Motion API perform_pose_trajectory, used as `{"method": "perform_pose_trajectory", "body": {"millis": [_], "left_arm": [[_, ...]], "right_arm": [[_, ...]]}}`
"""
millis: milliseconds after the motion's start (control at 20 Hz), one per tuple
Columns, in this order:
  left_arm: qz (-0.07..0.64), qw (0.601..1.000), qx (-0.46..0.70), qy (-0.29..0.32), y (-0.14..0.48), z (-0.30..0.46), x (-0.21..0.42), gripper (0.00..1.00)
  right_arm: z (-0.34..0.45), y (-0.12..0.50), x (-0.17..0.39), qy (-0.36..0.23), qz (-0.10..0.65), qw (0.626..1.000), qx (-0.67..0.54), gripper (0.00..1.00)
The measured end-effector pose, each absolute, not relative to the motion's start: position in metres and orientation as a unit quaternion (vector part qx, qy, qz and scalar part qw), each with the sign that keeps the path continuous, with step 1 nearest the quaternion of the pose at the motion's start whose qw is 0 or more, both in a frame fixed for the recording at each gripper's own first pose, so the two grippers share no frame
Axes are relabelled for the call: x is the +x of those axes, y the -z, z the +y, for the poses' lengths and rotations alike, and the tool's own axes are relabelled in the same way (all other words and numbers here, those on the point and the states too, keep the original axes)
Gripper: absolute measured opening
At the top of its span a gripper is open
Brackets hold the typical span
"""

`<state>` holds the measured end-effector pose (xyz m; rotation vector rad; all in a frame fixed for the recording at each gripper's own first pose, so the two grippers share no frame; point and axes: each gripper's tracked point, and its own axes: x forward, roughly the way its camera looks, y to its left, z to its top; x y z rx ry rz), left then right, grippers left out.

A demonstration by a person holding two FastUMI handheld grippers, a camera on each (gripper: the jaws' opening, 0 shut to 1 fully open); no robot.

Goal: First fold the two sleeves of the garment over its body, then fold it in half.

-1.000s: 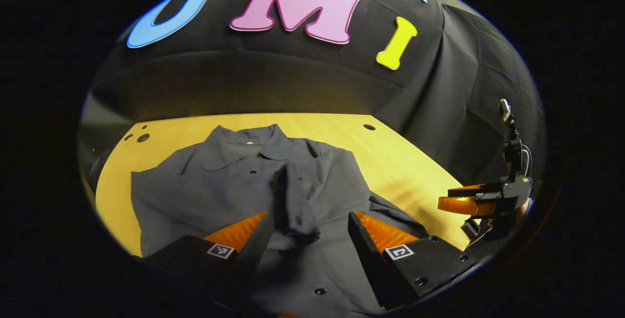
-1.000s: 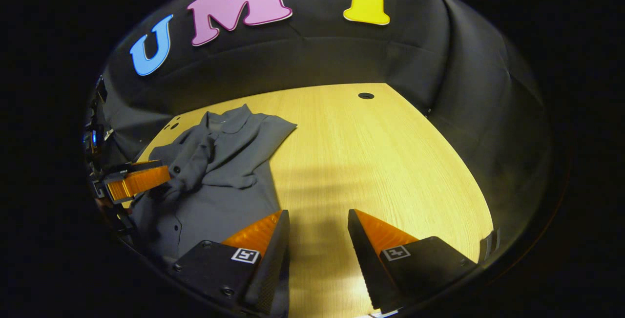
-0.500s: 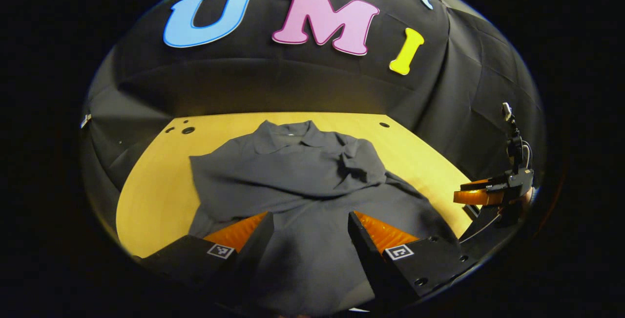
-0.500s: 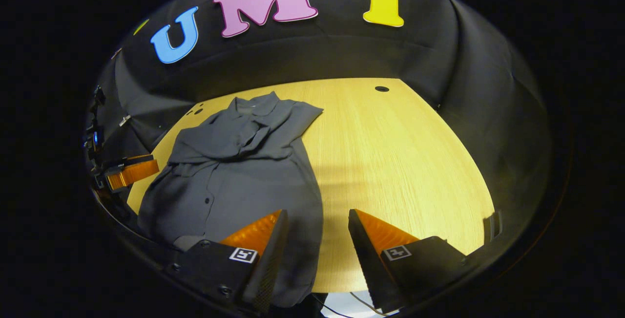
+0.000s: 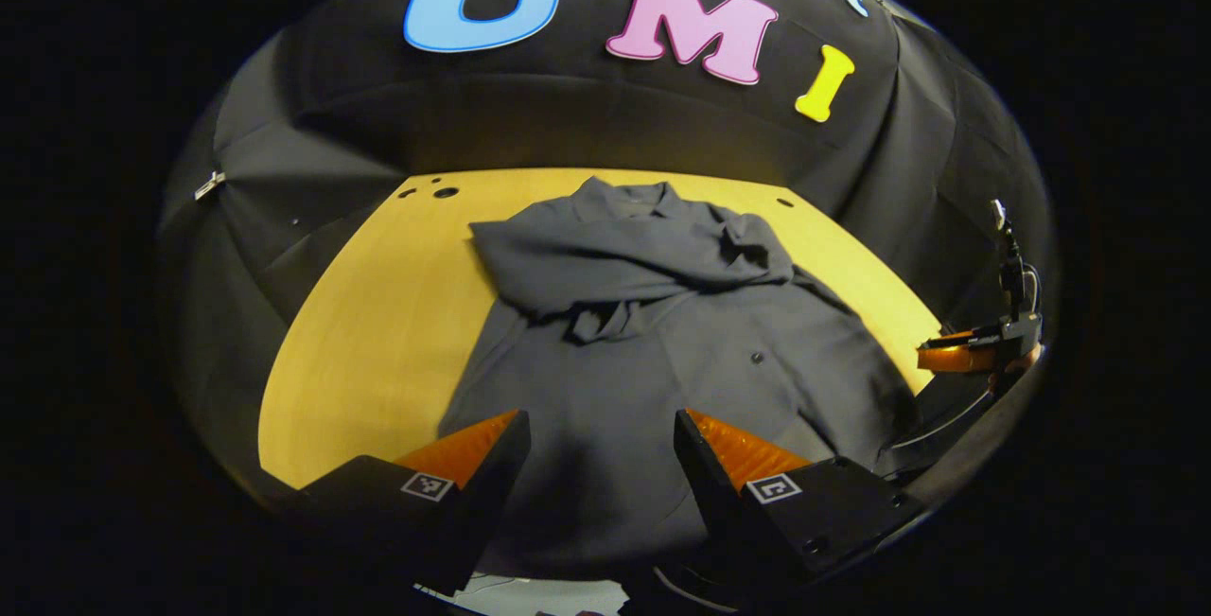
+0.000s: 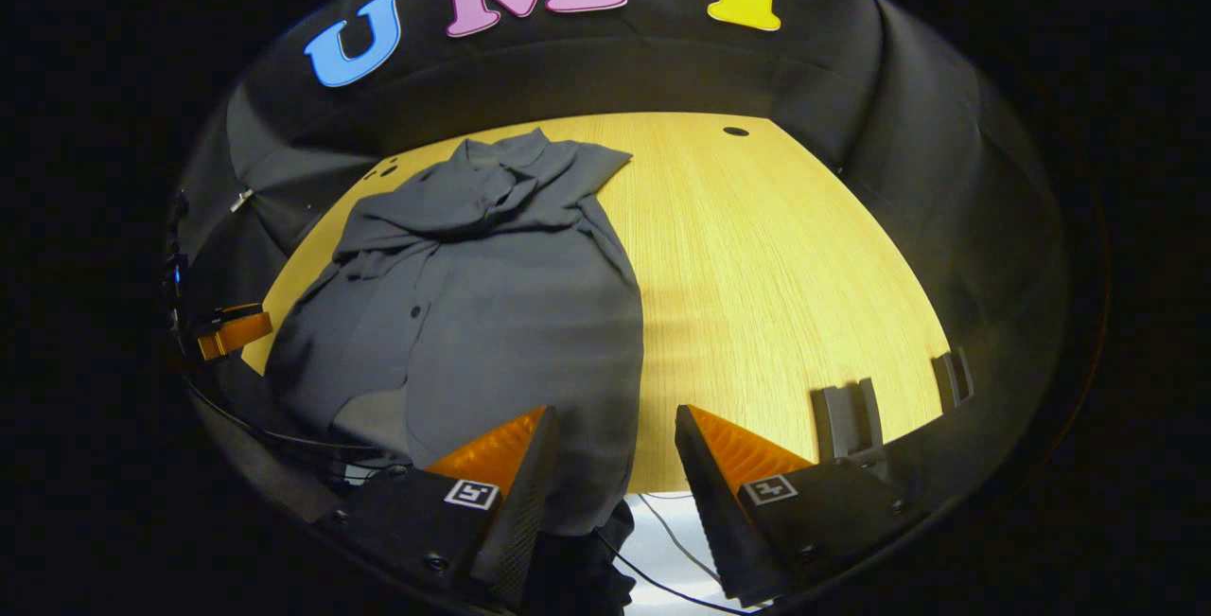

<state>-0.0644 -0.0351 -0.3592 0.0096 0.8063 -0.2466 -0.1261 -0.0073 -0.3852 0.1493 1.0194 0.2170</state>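
Dark grey button-up shirt (image 5: pixel 653 342) on yellow wooden desk (image 5: pixel 378 313), sleeves folded over. Left claw (image 5: pixel 596 465) and right claw (image 6: pixel 605 465) wide, empty. Next: pinch both hem corners evenly, fold toward collar.

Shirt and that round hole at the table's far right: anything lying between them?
No, just bare wooden table between the shirt and the hole, seen in the right gripper view.

Bench (image 6: pixel 785 256): broad bare wood right of shirt (image 6: pixel 473 294), open passage. Bare strip left of shirt (image 5: pixel 378 332), narrower. Shirt: low, bunched sleeves near collar, hem over near edge. Two upright slotted brackets (image 6: pixel 847 419) at near right edge. Cloth wall (image 6: pixel 908 124) close behind and beside bench.
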Motion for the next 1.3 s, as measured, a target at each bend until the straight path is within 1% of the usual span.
{"method": "perform_pose_trajectory", "body": {"millis": [250,450,500,550,650,850,900,950,1000,1150,1200,1250,1300], "left_arm": [[0.434,0.898,-0.006,0.073,0.390,0.014,-0.099,0.96],[0.459,0.886,-0.006,0.069,0.409,0.032,-0.110,0.96],[0.467,0.881,-0.004,0.069,0.414,0.034,-0.113,0.92],[0.474,0.878,-0.001,0.063,0.418,0.038,-0.113,0.96],[0.484,0.874,-0.006,0.049,0.425,0.042,-0.114,0.96],[0.492,0.868,0.020,0.060,0.426,0.035,-0.109,0.97],[0.496,0.865,0.037,0.060,0.430,0.034,-0.109,0.97],[0.498,0.864,0.041,0.066,0.430,0.031,-0.108,0.98],[0.498,0.864,0.041,0.065,0.430,0.028,-0.107,0.98],[0.507,0.858,0.044,0.067,0.429,0.023,-0.104,0.99],[0.509,0.856,0.047,0.072,0.430,0.019,-0.106,0.98],[0.510,0.855,0.050,0.076,0.430,0.017,-0.106,0.89],[0.508,0.856,0.051,0.081,0.430,0.015,-0.105,0.92]], "right_arm": [[-0.007,0.403,-0.153,-0.090,0.518,0.848,0.070,0.78],[0.005,0.414,-0.167,-0.099,0.536,0.835,0.074,0.78],[0.010,0.416,-0.170,-0.100,0.540,0.832,0.076,0.78],[0.014,0.418,-0.172,-0.102,0.545,0.829,0.078,0.78],[0.021,0.420,-0.172,-0.105,0.549,0.825,0.083,0.78],[0.028,0.430,-0.177,-0.110,0.561,0.818,0.069,0.78],[0.025,0.429,-0.174,-0.109,0.556,0.822,0.057,0.78],[0.026,0.432,-0.177,-0.112,0.559,0.820,0.049,0.76],[0.028,0.431,-0.177,-0.115,0.558,0.821,0.046,0.76],[0.035,0.429,-0.177,-0.121,0.558,0.820,0.038,0.80],[0.036,0.430,-0.177,-0.122,0.559,0.820,0.027,0.80],[0.035,0.431,-0.178,-0.122,0.561,0.819,0.013,0.81],[0.035,0.432,-0.179,-0.124,0.567,0.815,-0.003,0.81]]}}
